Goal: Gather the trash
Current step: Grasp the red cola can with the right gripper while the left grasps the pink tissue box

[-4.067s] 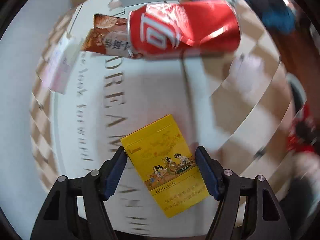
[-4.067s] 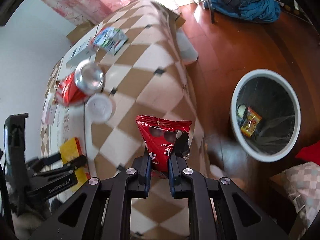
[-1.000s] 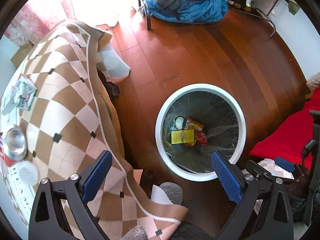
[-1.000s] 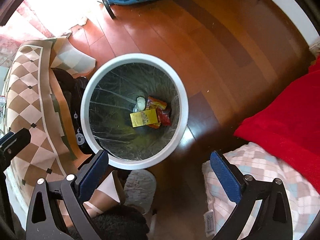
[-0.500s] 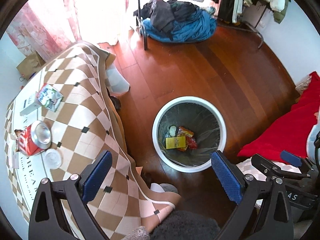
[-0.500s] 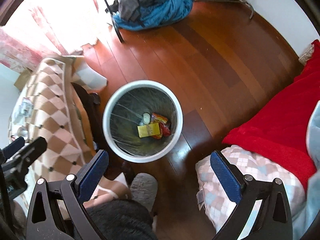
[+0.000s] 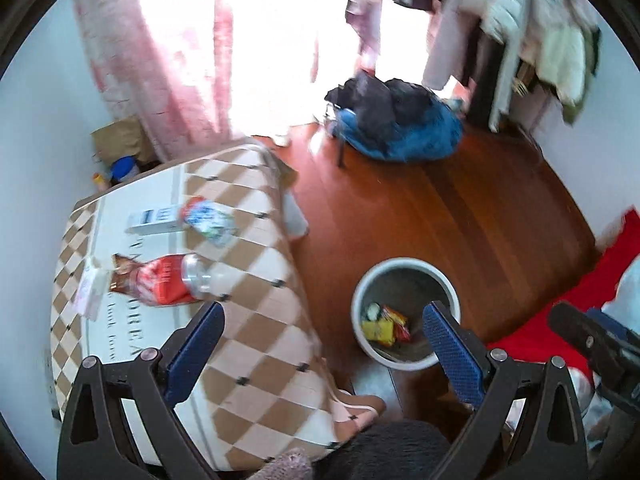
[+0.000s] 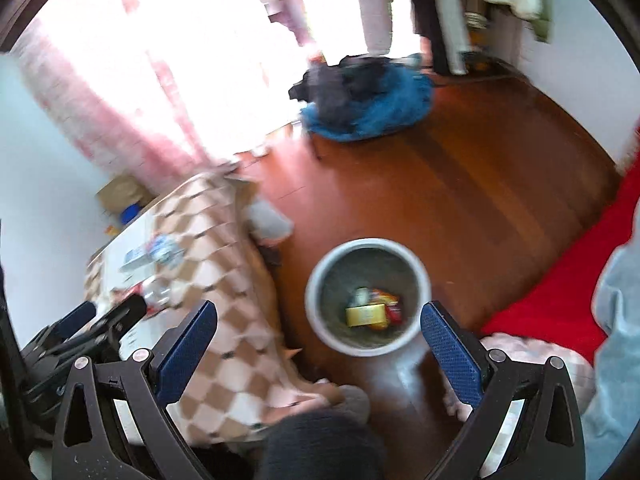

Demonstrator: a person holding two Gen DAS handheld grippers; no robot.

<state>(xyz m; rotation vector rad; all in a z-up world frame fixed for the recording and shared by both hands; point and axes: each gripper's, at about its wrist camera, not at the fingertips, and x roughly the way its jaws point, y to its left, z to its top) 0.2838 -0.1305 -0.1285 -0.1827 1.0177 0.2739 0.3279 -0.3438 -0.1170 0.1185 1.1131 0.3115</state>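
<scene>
Both grippers are raised high over the room, tilted down, jaws spread wide and holding nothing. I read the left gripper [image 7: 320, 338] above the table [image 7: 256, 360] edge, the right gripper [image 8: 318, 336] above the bin [image 8: 420, 276] on the floor [image 8: 460, 184]. A yellow box [image 8: 364, 315] and wrappers lie in the bin. On the table, a red can [image 7: 168, 286] lies on its side, long axis along the table, its silver end toward the bin. Nothing blocks the can.
</scene>
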